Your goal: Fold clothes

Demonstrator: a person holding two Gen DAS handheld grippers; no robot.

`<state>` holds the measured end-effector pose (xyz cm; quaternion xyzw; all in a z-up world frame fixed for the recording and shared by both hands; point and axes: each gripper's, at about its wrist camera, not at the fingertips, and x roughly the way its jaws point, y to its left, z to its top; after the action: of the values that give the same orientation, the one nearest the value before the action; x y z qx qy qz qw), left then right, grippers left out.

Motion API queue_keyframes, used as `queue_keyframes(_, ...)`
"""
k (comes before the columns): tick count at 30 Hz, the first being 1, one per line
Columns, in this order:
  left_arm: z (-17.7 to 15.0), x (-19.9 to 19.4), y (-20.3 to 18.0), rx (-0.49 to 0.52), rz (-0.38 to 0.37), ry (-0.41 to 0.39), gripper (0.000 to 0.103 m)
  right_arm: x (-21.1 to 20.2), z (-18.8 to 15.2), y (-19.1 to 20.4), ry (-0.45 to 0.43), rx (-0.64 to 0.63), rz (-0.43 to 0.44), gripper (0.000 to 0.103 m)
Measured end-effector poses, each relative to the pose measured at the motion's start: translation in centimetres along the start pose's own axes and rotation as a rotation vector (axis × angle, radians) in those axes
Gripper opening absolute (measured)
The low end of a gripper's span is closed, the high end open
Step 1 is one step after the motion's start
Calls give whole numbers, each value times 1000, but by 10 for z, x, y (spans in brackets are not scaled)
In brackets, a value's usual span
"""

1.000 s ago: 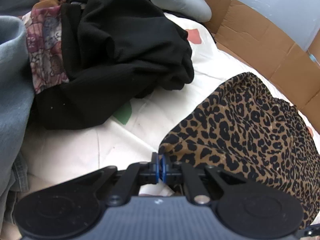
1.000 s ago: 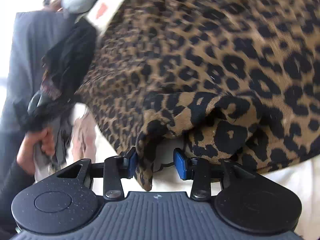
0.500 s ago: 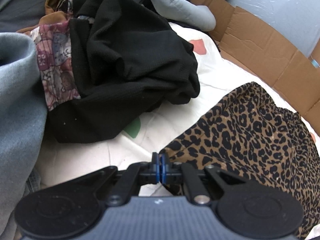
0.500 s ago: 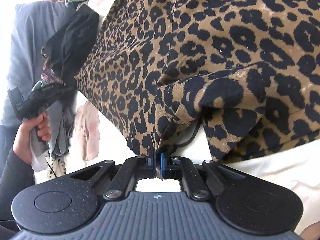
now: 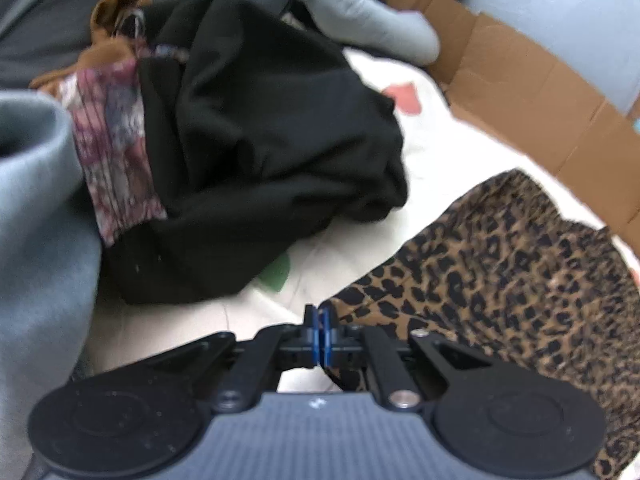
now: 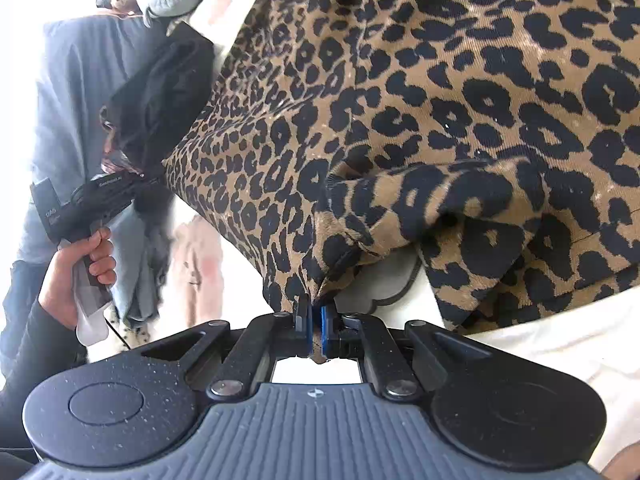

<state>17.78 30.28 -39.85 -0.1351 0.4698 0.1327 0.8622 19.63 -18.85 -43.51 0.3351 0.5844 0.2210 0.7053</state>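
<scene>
A leopard-print garment (image 5: 500, 280) lies spread on a white sheet (image 5: 440, 152). My left gripper (image 5: 321, 336) is shut on its near left corner, and a bit of the cloth shows under the blue pads. In the right wrist view the same leopard-print garment (image 6: 440, 100) fills the frame, with a fold bunched just ahead. My right gripper (image 6: 316, 328) is shut on the hem below that fold, a strip of fabric pinched between its pads. A person's hand (image 6: 80, 264) holds the other gripper at the garment's far corner.
A black garment (image 5: 260, 160) lies heaped to the left with a floral piece (image 5: 112, 152) and a grey-blue garment (image 5: 32, 220) beside it. A grey sleeve (image 5: 360, 20) and flattened cardboard (image 5: 520, 92) border the sheet at the back and right.
My right gripper's jaws have closed from apart onto the leopard hem. The left gripper has stayed shut on its corner, and its view has tilted slightly.
</scene>
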Motion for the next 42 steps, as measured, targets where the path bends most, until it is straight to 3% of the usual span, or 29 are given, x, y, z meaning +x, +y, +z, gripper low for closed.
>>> queue_keyframes(6, -7, 24, -1, 4, 56, 52, 12, 13, -2, 5, 15, -27, -67, 5)
queue_keyframes(9, -4, 17, -7, 27, 58, 36, 14, 6, -2, 12, 17, -55, -71, 19)
queue_keyframes(11, -3, 10, -12, 51, 53, 26, 20, -1, -3, 15, 18, -70, -66, 29)
queue_keyframes(13, -2, 2, -15, 46, 40, 18, 33, -7, -3, 16, 21, -84, -56, 31)
queue_keyframes(19, -3, -18, -34, -2, -14, -4, 46, -33, -4, 33, 10, -163, -40, 36)
queue_keyframes(22, -4, -24, -50, -21, -48, -5, 48, -50, -4, 38, -11, -216, -49, 45)
queue_keyframes(36, -19, -45, -155, 88, -234, 54, 52, -131, -3, 3, -194, -184, -67, 45)
queue_keyframes(42, -28, -47, -193, 140, -316, 95, 52, -139, 4, -16, -236, -150, -94, 45)
